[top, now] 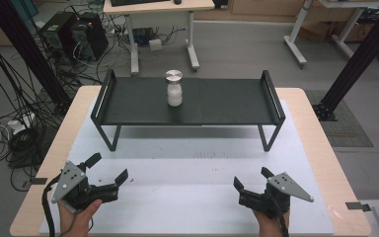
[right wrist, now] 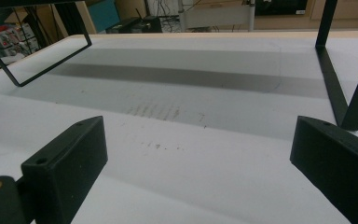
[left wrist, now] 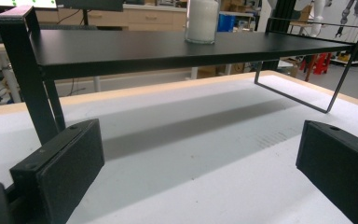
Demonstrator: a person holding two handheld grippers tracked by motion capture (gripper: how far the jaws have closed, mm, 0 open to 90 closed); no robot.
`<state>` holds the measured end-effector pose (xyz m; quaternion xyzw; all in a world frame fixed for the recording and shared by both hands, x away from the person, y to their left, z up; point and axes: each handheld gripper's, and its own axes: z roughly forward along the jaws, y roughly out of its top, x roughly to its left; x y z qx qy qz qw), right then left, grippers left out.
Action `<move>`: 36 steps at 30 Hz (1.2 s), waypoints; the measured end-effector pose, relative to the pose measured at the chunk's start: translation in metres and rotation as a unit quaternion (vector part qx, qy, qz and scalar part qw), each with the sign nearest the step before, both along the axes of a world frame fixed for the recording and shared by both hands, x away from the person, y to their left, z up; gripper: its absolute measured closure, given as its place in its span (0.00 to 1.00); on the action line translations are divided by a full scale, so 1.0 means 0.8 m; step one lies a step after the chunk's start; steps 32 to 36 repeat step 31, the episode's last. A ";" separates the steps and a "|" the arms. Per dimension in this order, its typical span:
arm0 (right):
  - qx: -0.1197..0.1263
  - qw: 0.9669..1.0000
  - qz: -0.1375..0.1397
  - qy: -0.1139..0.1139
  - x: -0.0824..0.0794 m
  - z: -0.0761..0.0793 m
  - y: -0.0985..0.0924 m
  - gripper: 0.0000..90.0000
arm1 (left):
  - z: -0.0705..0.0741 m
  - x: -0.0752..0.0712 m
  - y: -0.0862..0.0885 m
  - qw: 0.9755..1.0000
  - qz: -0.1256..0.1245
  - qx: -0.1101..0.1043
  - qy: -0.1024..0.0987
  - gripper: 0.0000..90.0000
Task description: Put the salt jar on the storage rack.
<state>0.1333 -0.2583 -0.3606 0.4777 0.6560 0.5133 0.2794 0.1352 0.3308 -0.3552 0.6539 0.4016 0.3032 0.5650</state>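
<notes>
A small glass jar (top: 174, 89) with a metal lid and white contents stands upright near the middle of a black raised shelf (top: 227, 106). In the left gripper view the jar (left wrist: 202, 21) sits on top of the shelf (left wrist: 121, 49), far ahead. My left gripper (top: 109, 167) rests low at the front left of the table, open, nothing between its fingers (left wrist: 60, 170). At the front right my right gripper (top: 250, 178) is open too, with its fingers (right wrist: 67, 165) wide apart over bare white mat.
A white mat (top: 192, 168) covers the wooden table (top: 321, 148). The shelf stands on thin black legs (top: 269, 140) with open space beneath. Behind the table are a desk (top: 158, 10), computer towers (top: 74, 34) and cables on the floor.
</notes>
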 end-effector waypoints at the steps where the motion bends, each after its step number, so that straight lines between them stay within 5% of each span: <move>1: -0.002 1.000 0.003 0.002 0.002 0.001 0.001 0.03 | 0.000 -0.001 0.000 1.000 0.001 -0.001 0.001 0.01; 36: 0.000 1.000 -0.005 -0.007 -0.014 0.002 -0.007 0.03 | 0.005 -0.003 0.002 1.000 -0.001 -0.001 -0.007 0.01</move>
